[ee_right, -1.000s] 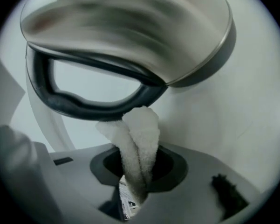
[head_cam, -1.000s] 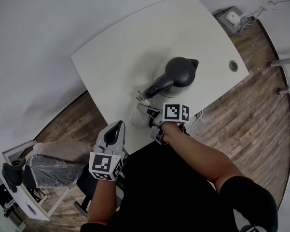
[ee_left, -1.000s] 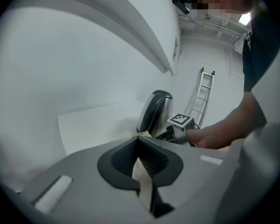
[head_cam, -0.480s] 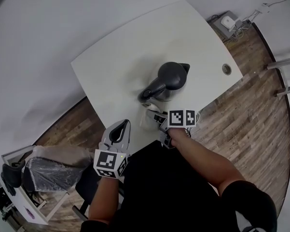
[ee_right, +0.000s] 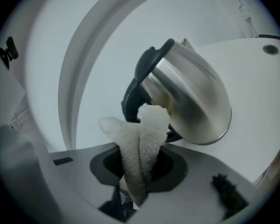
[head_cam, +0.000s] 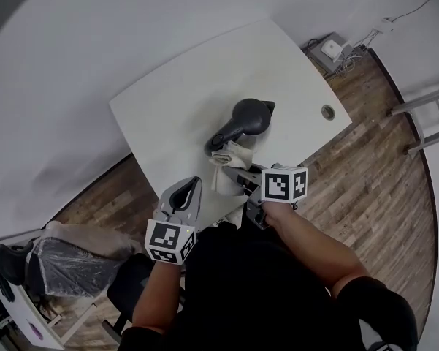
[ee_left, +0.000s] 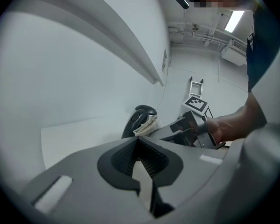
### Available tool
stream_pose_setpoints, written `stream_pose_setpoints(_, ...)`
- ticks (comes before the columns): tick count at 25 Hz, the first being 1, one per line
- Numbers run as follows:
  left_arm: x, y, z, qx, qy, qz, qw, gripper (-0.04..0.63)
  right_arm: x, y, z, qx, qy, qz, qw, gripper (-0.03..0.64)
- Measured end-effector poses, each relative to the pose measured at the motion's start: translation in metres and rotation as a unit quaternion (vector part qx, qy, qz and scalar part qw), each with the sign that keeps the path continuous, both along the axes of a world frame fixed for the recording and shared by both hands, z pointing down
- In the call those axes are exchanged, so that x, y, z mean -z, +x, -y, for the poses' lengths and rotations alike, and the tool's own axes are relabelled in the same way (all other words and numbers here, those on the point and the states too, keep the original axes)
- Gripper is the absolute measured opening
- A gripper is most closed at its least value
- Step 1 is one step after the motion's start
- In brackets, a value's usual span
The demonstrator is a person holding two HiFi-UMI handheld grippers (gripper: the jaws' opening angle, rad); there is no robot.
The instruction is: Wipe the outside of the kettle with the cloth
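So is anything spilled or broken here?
Nothing stands out. The kettle sits on the table with no spill showing, and the right gripper is shut on the cloth, next to the kettle's handle.

Kettle [head_cam: 250,118] on table [head_cam: 175,101], cloth [head_cam: 230,155] in right tool [ee_right: 139,169] just before it

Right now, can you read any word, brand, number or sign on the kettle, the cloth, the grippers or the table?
No readable text in any view.
kettle: bare steel body, dark lid, no brand or marks showing.
cloth: plain.
table: blank white top.
marker cubes on the left gripper and right gripper: black-and-white square patterns only, no letters or digits.
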State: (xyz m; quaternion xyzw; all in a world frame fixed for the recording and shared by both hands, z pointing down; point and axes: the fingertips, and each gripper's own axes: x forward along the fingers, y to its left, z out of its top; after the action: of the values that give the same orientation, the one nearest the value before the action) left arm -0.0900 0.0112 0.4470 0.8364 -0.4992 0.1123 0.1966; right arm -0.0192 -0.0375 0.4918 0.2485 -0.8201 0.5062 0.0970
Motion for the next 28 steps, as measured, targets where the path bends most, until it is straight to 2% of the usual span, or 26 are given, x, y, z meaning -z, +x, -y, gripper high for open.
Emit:
stream_pose_setpoints(9,0.011,-0.004,-0.020,-0.021,0.015,-0.012,0.9996,0.006,0.042,0.005,0.007,-0.047,0.037,0.015,0.998,0.098)
stream_pose_setpoints(16,0.013,0.001,-0.018,-0.017,0.016,-0.025,0.9994,0.006,0.107,0.029,0.044,-0.030,0.139,0.001,0.990,0.098)
stream_pose_setpoints(20,0.012,-0.005,-0.019,-0.013,0.019,-0.027,0.9994,0.007,0.142,0.038,0.098,-0.079,0.169,0.033,0.982,0.098)
stream_pose_setpoints(28,0.009,-0.030,-0.031,0.016,0.010,-0.028,0.9994,0.007,0.125,0.074,0.158,-0.152,0.201,-0.027,0.967,0.098)
